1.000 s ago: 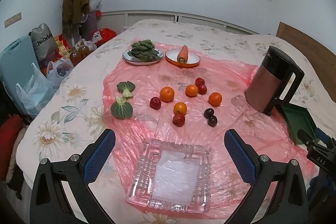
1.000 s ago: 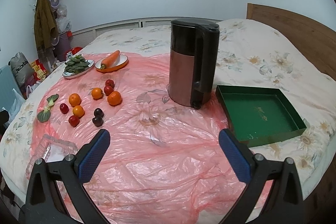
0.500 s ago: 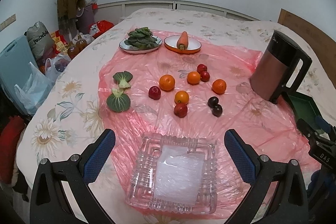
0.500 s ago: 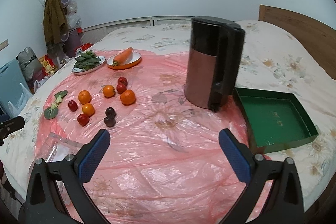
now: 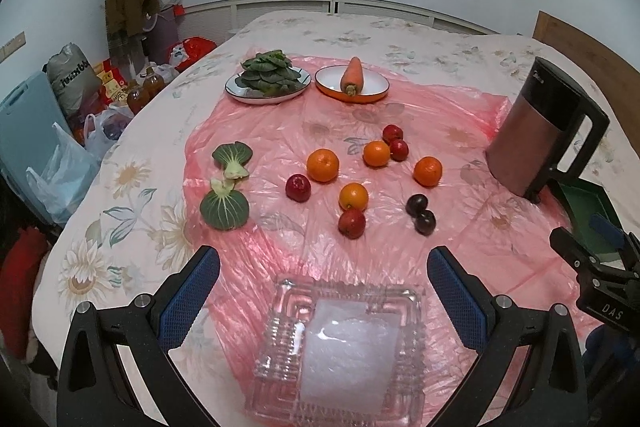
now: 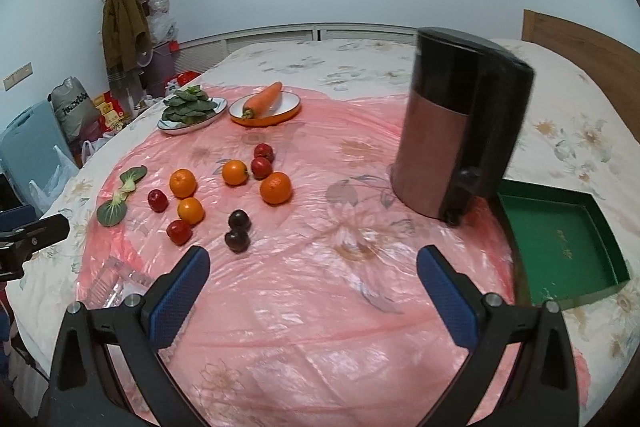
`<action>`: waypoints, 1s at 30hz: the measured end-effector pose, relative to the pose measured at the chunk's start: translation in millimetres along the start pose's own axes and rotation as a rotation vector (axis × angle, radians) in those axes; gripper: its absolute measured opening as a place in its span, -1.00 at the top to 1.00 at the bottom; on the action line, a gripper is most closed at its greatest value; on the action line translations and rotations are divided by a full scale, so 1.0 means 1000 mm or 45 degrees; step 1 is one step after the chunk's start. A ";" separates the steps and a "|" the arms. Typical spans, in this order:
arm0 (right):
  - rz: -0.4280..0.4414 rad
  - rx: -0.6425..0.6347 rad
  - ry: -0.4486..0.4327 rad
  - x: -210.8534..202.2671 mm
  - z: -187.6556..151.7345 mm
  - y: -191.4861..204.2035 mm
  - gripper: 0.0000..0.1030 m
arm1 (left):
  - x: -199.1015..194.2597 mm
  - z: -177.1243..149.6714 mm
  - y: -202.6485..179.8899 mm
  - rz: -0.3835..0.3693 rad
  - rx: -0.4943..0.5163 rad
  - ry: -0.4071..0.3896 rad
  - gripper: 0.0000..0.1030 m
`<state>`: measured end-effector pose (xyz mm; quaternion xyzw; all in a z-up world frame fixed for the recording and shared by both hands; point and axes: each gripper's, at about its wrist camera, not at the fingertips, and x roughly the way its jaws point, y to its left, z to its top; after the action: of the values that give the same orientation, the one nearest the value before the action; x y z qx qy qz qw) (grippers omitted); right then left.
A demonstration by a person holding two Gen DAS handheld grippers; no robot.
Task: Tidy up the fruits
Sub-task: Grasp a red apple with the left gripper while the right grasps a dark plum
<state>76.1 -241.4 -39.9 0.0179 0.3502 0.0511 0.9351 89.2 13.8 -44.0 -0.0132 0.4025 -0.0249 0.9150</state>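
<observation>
My left gripper (image 5: 323, 265) gapes, empty, above the glass dish (image 5: 340, 347). My right gripper (image 6: 313, 265) gapes too, empty. Oranges (image 5: 322, 165) and plums (image 5: 425, 222) lie scattered beyond the dish, left of the kettle (image 5: 536, 131).

Oranges (image 5: 323, 165), four, loose on pink plastic sheet (image 5: 280, 123) over bed. Red fruits (image 5: 298, 187), four, and dark plums (image 5: 416, 205), two, touching, scattered among them. Square glass dish (image 5: 340, 343), empty, nearer.
</observation>
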 end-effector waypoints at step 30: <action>0.279 -0.048 0.291 0.150 -0.002 0.057 -0.46 | 0.138 0.015 -0.008 -0.218 0.143 0.300 -0.07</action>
<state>182.4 -168.4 -135.0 0.0325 0.4491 0.1610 0.8782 193.2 -2.0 -134.9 0.0067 0.5024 -0.1268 0.8553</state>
